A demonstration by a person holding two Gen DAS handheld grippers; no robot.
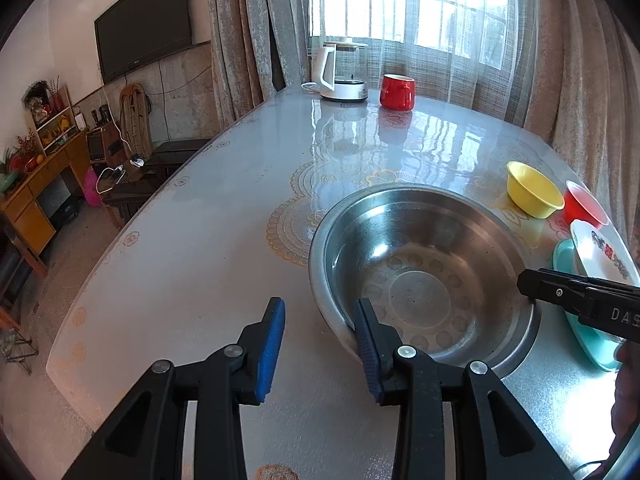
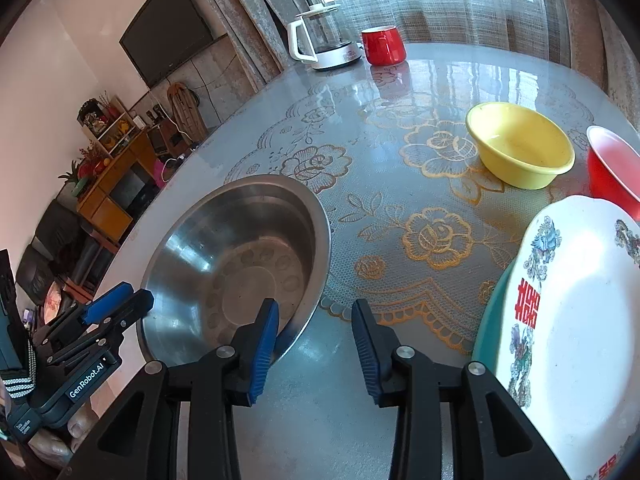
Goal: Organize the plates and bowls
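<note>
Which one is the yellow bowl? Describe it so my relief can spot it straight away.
Start at the big steel basin on the lace-patterned table, then look past it toward the curtained window. The yellow bowl stands there upright and empty, next to a red bowl. It is the only yellow dish, smaller than the basin and deeper than the white patterned plate.

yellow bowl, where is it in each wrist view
Left wrist view: the yellow bowl sits at the right edge, mid-height, beyond the steel basin and just left of the red bowl.
Right wrist view: the yellow bowl is upper right, on the flowered table cover, again just left of the red bowl.
Shared landmark: the red mug beside the kettle at the table's far end.
</note>
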